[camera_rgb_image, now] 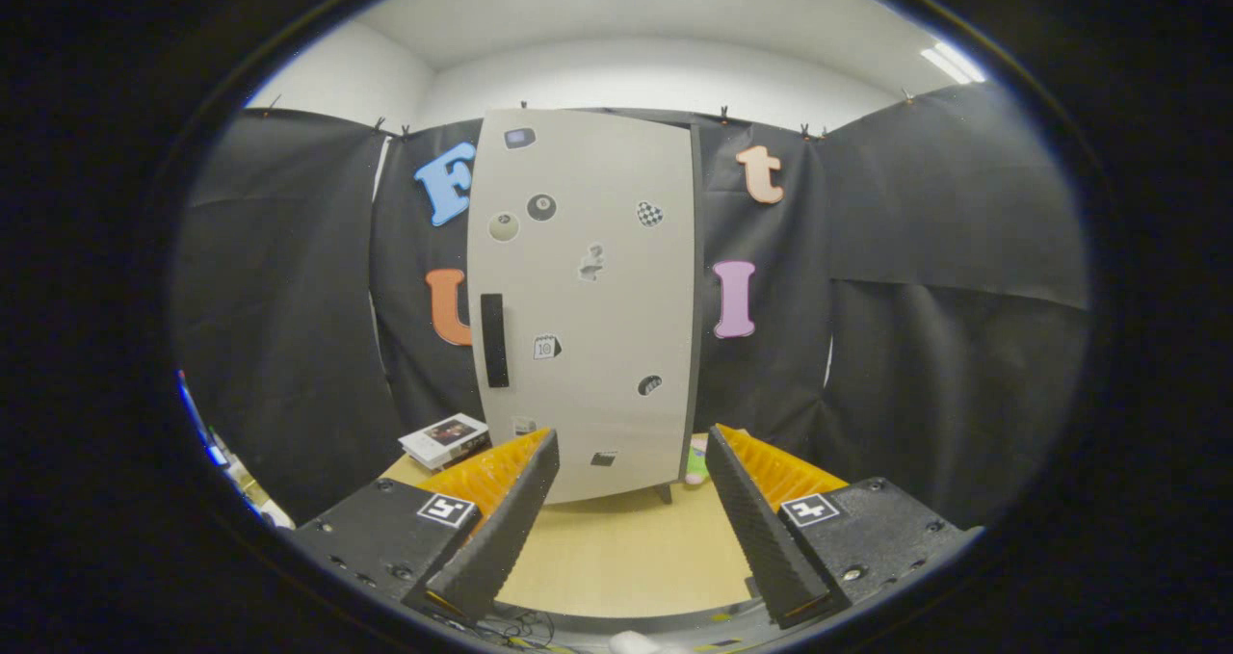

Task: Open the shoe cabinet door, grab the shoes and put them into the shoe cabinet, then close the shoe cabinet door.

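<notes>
Left of the cabinet, a small box (445,439) lies flat on the bench (621,548), a printed carton with crisp corners, near the left finger's tip. Next comes the cabinet (588,298) itself, standing upright on the bench just beyond the tongs (631,442): a tall, smooth, matte pale door (616,365), slightly bowed by the lens, dotted with small stickers, with a dark slim bar handle (493,340) set vertically near its left edge and a dark side panel along its right. That door lies shut, so the scene fits either a cabinet waiting to be opened or one closed again with the shoes inside; I cannot tell which. Something small, pink and green (695,463) peeks out by the cabinet's right foot, beside the right finger's tip; it may be a shoe, but too little shows to say. Open wide and holding nothing, the tongs have ribbed wedge-shaped fingers, apart from the door. As for risk: the handle is narrow and sits close to the panel, so a finger could slide off its slick face or strike the door instead. The cabinet looks light on short feet, and a hard pull could drag or tip it across the smooth pale wood bench. A wide swing to the left might also knock the box.
</notes>
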A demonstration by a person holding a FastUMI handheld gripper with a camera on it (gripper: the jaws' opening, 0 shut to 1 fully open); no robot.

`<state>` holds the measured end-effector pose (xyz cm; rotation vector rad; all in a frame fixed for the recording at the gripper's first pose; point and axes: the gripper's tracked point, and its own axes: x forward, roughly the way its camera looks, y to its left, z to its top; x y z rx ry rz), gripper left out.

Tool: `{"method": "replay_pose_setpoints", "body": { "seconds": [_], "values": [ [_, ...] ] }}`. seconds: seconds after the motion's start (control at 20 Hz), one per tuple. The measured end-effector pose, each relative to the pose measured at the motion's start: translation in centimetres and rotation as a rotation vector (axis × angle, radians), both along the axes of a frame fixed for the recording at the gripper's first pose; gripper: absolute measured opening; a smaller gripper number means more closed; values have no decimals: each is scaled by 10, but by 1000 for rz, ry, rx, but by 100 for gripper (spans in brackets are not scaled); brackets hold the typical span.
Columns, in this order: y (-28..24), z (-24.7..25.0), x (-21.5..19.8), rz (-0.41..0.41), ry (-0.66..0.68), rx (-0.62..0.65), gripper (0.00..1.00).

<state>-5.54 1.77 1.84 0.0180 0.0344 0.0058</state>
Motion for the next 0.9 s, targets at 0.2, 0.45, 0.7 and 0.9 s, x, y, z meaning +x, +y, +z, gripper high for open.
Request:
{"method": "replay_pose_setpoints", "body": {
  "seconds": [0.2,0.45,0.7,0.9],
  "values": [
    [-2,2,-7,-7,-6,-11,100],
    [-5,5,-15,-15,-17,-2,100],
    [-7,2,-16,-21,-8,2,100],
    [-9,3,-16,-21,-13,20,100]
  ]
}}
